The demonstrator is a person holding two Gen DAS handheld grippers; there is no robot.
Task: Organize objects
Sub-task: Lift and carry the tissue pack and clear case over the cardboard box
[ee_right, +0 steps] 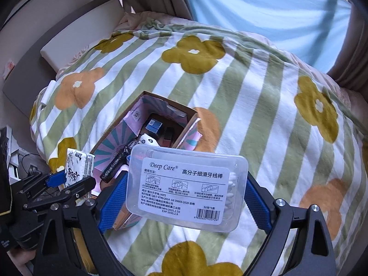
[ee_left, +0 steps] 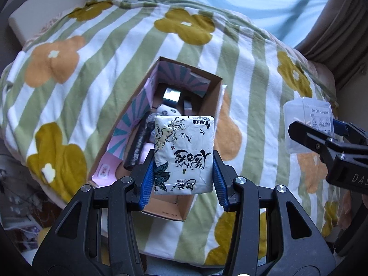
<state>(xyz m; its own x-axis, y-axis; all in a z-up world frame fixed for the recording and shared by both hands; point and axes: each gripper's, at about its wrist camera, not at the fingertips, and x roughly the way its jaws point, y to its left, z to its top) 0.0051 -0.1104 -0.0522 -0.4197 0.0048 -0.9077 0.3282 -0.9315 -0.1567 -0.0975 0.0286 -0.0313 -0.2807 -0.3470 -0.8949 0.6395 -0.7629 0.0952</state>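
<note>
**Two items in the air, box half filled**

Left wrist view: the left gripper [ee_left: 182, 172] has its blue pads clamped on a white tissue pack [ee_left: 183, 154], held above the near end of the open cardboard box [ee_left: 210, 101] on the flowered blanket [ee_left: 115, 46]. Inside already — a black roll, a small blue carton, something white (hard to name).

Right wrist view: the right gripper [ee_right: 184, 197] has its fingers spread wide yet gripping the ends of a clear floss-pick case [ee_right: 186, 187], which hangs just beside the box, over the blanket. My guess: several things are packed, and these two are still to go in.
</note>
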